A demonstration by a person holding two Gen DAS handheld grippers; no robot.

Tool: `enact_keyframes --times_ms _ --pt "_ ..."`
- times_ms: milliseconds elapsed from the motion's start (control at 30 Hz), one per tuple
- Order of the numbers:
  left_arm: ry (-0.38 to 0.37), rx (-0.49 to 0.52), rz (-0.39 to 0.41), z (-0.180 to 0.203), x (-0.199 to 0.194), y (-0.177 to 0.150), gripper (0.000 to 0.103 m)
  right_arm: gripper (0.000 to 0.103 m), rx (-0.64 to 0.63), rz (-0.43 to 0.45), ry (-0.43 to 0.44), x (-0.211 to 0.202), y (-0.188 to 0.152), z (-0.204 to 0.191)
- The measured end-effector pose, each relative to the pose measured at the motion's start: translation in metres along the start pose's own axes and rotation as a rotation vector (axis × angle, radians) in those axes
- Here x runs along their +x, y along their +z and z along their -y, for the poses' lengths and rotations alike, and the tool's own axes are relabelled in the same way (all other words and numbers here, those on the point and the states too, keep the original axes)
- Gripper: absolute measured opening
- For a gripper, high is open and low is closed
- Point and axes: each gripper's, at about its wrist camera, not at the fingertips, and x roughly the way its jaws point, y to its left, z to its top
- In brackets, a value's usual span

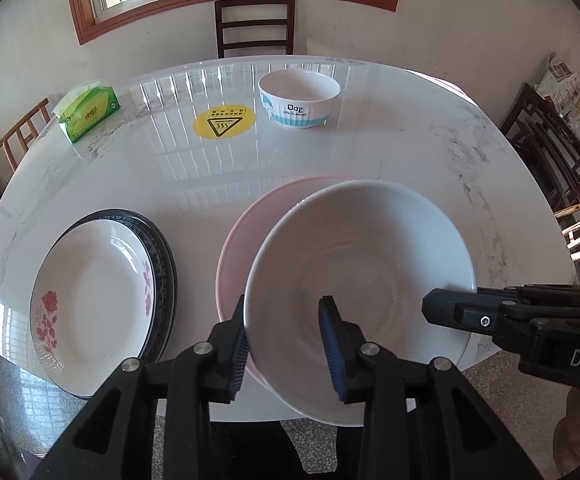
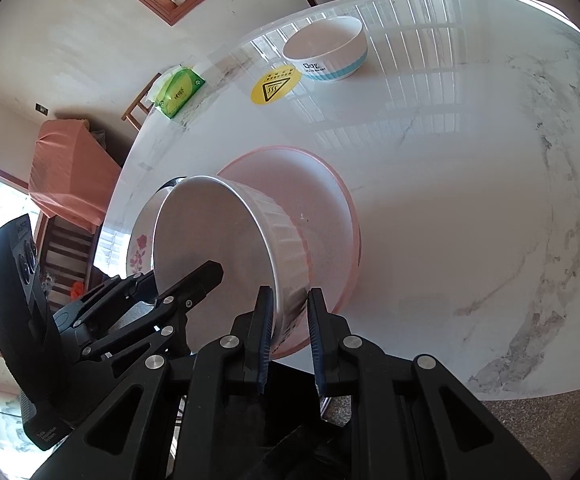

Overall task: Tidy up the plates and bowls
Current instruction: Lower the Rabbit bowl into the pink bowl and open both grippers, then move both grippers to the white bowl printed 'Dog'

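A plain white ribbed bowl point(image 1: 369, 280) point(image 2: 226, 236) is held tilted over a wide pink bowl point(image 1: 246, 232) point(image 2: 329, 216) near the table's front edge. My left gripper point(image 1: 286, 344) straddles its near rim, one pad outside and one inside. My right gripper point(image 2: 290, 332) straddles the rim on the other side. A flowered white plate point(image 1: 98, 284) lies on a dark-rimmed plate point(image 1: 166, 256) at the front left. A white and blue "Dog" bowl point(image 1: 299, 98) point(image 2: 329, 50) stands at the far side.
A green tissue pack point(image 1: 88, 112) point(image 2: 180, 92) lies at the far left of the white marble table point(image 1: 409, 152). A yellow hot-surface sticker point(image 1: 224, 120) is mid-table. Wooden chairs point(image 1: 254, 26) surround the table.
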Motion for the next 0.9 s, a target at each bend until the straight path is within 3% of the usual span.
enact_keyframes --times_ms 333,400,567,667,900 --pt "0.025 0.008 0.075 -0.002 -0.013 0.008 0.039 0.015 -0.042 -0.005 -0.05 0.006 0.001 -0.005" --pt "0.026 0.009 0.086 -0.002 -0.013 0.008 0.039 0.016 -0.078 0.022 -0.081 0.003 0.003 -0.01" --pt "0.006 -0.02 0.106 -0.011 -0.014 0.009 0.039 0.018 -0.126 0.109 -0.045 -0.015 0.009 -0.017" --pt "0.014 -0.02 0.119 -0.015 -0.017 0.013 0.039 0.018 -0.15 0.18 -0.07 -0.029 0.014 -0.013" --pt "0.002 -0.039 0.126 -0.027 -0.021 0.032 0.041 0.018 -0.11 0.201 -0.129 -0.033 0.033 0.022"
